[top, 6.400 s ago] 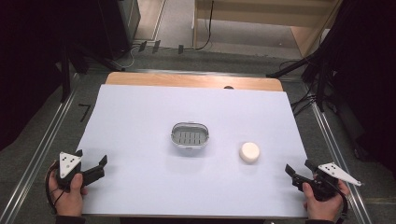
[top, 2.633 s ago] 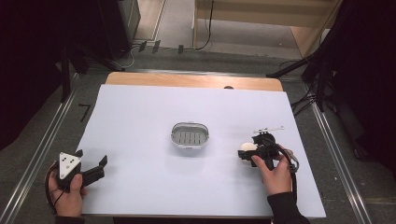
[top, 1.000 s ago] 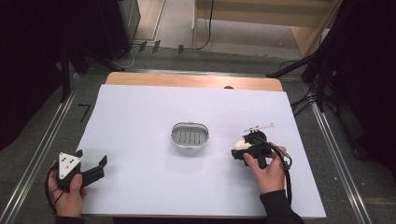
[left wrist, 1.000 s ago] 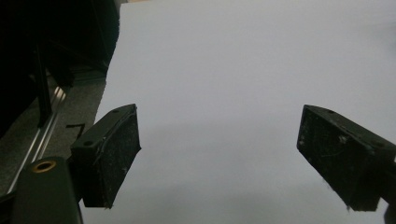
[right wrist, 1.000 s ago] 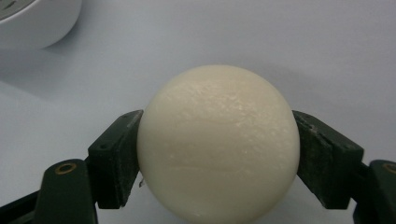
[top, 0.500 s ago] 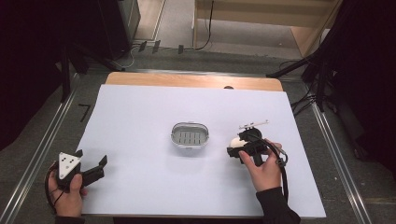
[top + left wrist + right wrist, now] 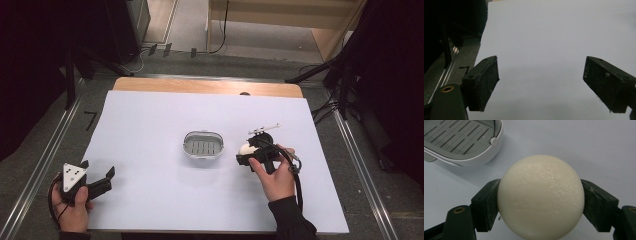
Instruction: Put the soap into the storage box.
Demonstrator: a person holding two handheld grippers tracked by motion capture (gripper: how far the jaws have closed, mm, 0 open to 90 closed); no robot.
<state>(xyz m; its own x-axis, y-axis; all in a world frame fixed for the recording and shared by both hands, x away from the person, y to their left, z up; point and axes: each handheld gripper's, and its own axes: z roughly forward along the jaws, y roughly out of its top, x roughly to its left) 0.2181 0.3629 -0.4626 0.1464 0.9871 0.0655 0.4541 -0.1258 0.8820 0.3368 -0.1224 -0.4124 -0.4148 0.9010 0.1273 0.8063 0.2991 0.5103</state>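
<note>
Cream soap bar (image 7: 541, 196) clamped in right hand-held gripper (image 7: 246, 153) beside dish (image 7: 202, 144)

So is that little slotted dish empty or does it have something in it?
Empty. The dish shows only its bare slotted floor, and the soap is outside it, clamped in the right hand-held gripper.

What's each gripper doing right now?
Left gripper: open, nothing between its jaws.
Right gripper: shut on the cream round soap.
</note>
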